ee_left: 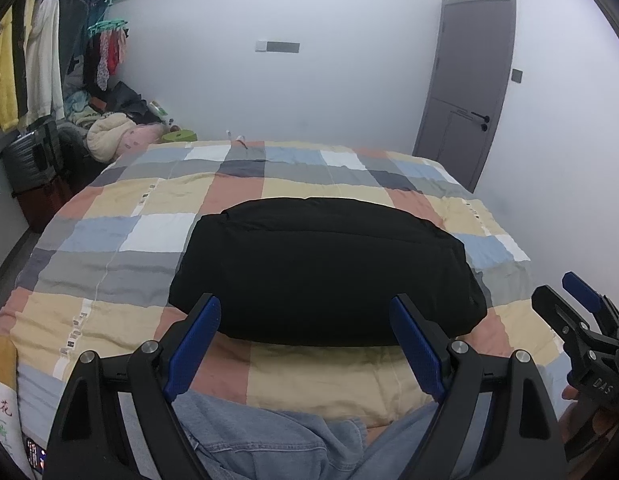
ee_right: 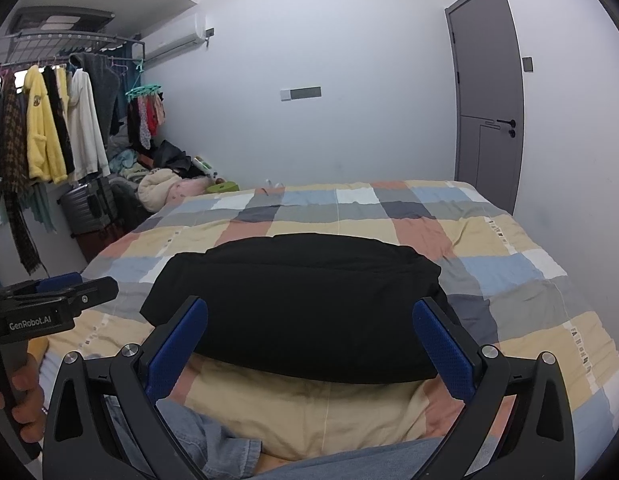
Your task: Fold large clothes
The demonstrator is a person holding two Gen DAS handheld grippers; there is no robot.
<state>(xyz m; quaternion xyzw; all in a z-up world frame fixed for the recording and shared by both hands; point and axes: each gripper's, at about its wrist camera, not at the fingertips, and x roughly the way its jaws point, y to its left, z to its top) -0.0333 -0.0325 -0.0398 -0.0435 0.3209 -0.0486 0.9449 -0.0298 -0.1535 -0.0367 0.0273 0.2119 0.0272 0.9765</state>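
A black garment lies folded into a thick oblong bundle on the checked bedspread, seen again in the right wrist view as the black garment. My left gripper hovers just short of its near edge, jaws wide apart, nothing between them. My right gripper hangs likewise before the bundle's near edge, open and empty. Each gripper shows in the other's view: the right gripper at the right edge, the left gripper at the left edge, held by a hand.
Blue denim covers the person's legs at the bed's near edge. A clothes rack with hanging garments, a suitcase and a heap of clothes fill the left corner. A grey door stands at the far right.
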